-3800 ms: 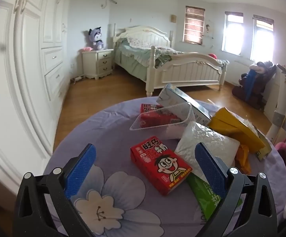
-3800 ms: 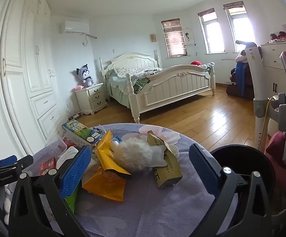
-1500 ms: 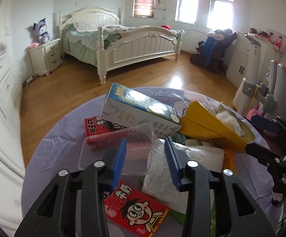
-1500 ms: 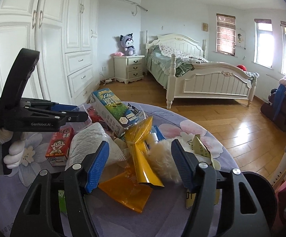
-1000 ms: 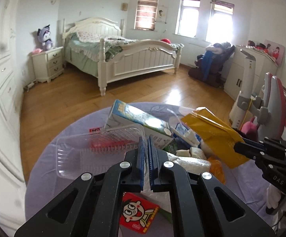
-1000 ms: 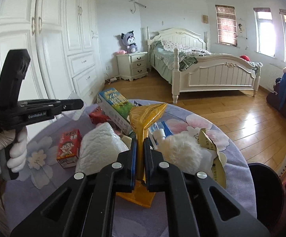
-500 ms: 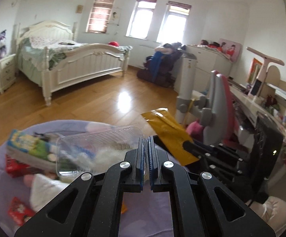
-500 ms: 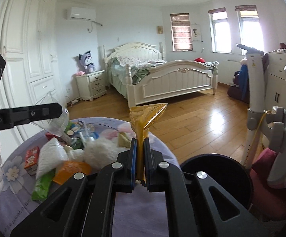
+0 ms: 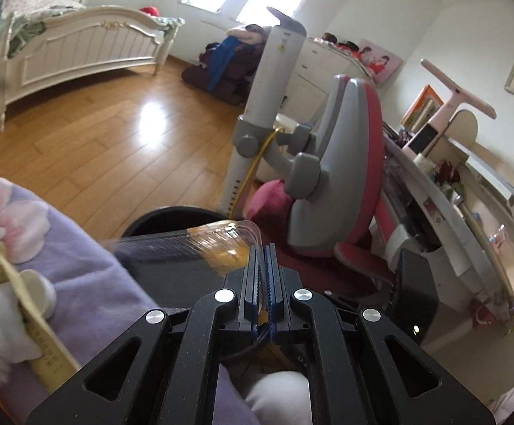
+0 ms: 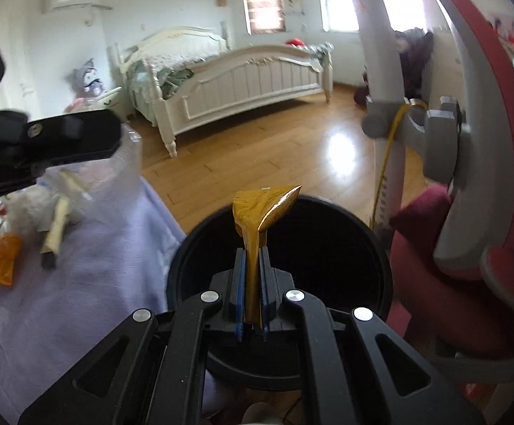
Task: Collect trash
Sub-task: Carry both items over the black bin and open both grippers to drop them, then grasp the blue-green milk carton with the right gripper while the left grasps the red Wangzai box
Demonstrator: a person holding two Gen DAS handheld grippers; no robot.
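My left gripper (image 9: 264, 248) is clamped on the rim of the clear, ribbed plastic tray (image 9: 186, 244), and my right gripper (image 10: 251, 253) is pinched tight on the crinkled, glossy yellow foil wrapper (image 10: 260, 209). Half a second ago both pieces of trash hung over the edge of the table; now I have them over the round black bin (image 10: 328, 233). In the right wrist view the wrapper stands up from the pads, its folded top flaring into a pointed wedge above the bin's dark mouth. In the left wrist view the tray stretches leftward from the pads across the bin's opening, thin and see-through, with the yellow wrapper showing amber through its rounded corner.

Left of the bin lies the soft lilac tablecloth with pale pink flowers (image 9: 90, 283), which has slid from the middle of both views to their left side. On it, left of the bin, remain a fluffy white tuft (image 10: 30, 202), a creased tan paper packet (image 10: 56, 226) and a flat orange wrapper (image 10: 0, 260). Right of the bin stands a pink and grey moulded chair (image 9: 342, 163), now much larger in frame, and beyond the bin gleams the wooden plank floor (image 9: 108, 134).
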